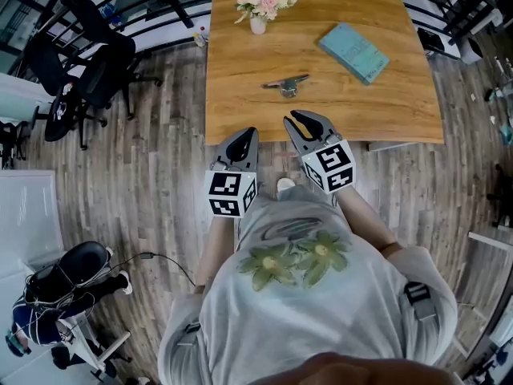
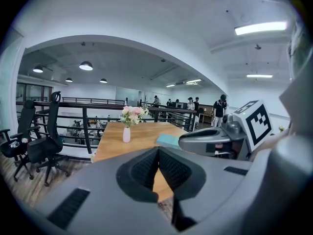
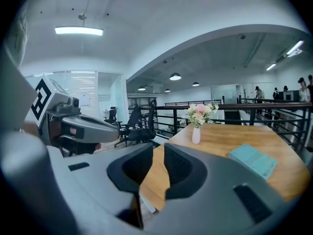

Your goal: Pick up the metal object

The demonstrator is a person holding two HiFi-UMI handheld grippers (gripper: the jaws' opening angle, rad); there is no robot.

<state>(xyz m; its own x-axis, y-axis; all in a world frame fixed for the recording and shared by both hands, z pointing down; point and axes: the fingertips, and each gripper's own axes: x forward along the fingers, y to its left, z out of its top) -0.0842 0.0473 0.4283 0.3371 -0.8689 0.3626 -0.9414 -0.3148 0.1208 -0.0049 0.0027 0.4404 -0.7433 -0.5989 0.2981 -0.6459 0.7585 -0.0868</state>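
Note:
The metal object (image 1: 286,84), a small grey piece with a thin arm, lies on the wooden table (image 1: 240,103) near its middle. Both grippers hover off the table's near edge, in front of the person's chest. My left gripper (image 1: 250,131) (image 2: 158,150) has its fingertips touching, with nothing between them. The jaws of my right gripper (image 1: 290,119) (image 3: 159,152) stand slightly apart around an empty gap; it sits just short of the edge, in line with the metal object. Neither gripper view shows the metal object.
A white vase of pink flowers (image 1: 258,18) stands at the table's far side and a teal book (image 1: 353,51) lies at the right. Black office chairs (image 1: 88,70) and a railing are to the left. Wooden floor surrounds the table.

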